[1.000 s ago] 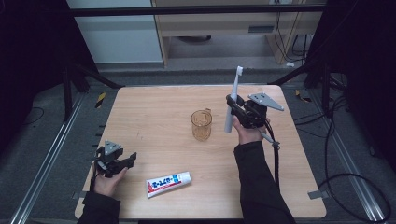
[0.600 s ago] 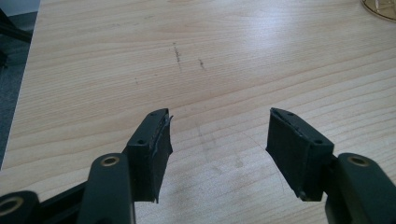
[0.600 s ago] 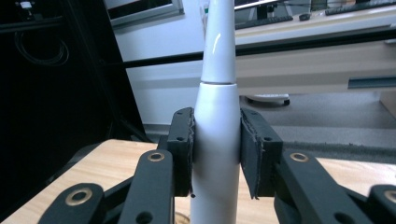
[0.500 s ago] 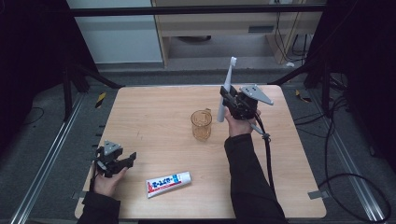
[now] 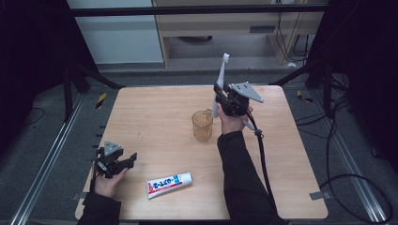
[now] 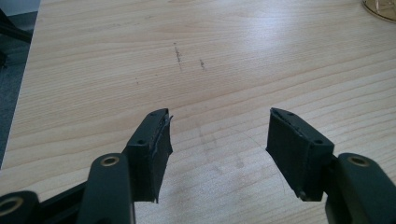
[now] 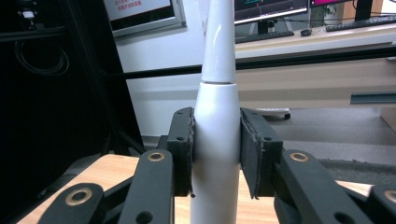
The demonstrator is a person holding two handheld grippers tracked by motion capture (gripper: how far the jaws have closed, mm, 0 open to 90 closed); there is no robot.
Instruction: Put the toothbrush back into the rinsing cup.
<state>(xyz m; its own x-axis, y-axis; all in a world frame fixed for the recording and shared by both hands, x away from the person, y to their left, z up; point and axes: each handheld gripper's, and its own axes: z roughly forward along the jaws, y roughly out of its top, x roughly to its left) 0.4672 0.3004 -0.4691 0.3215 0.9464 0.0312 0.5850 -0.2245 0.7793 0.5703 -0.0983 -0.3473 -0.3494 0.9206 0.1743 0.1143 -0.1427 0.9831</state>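
A white electric toothbrush (image 5: 219,84) stands nearly upright, head up, clamped in my right gripper (image 5: 220,99) above and just right of an amber glass cup (image 5: 202,125). In the right gripper view both pads press the white toothbrush (image 7: 216,140) handle. Its lower end hangs close to the cup's rim. A toothpaste tube (image 5: 169,184) lies flat near the table's front edge. My left gripper (image 5: 127,161) rests low at the front left, open; the left gripper (image 6: 217,140) has bare wood between its jaws. The cup's edge (image 6: 380,8) shows at the top right of the left gripper view.
The wooden table (image 5: 155,117) has bare surface across its left and back parts. A cable (image 5: 260,154) trails from the right gripper along the forearm. Dark frame rails and floor surround the table; a desk with monitors (image 7: 271,9) stands beyond it.
My right gripper has carried the toothbrush left and toward the cup, bringing it more upright. The left gripper and the toothpaste tube have stayed put.
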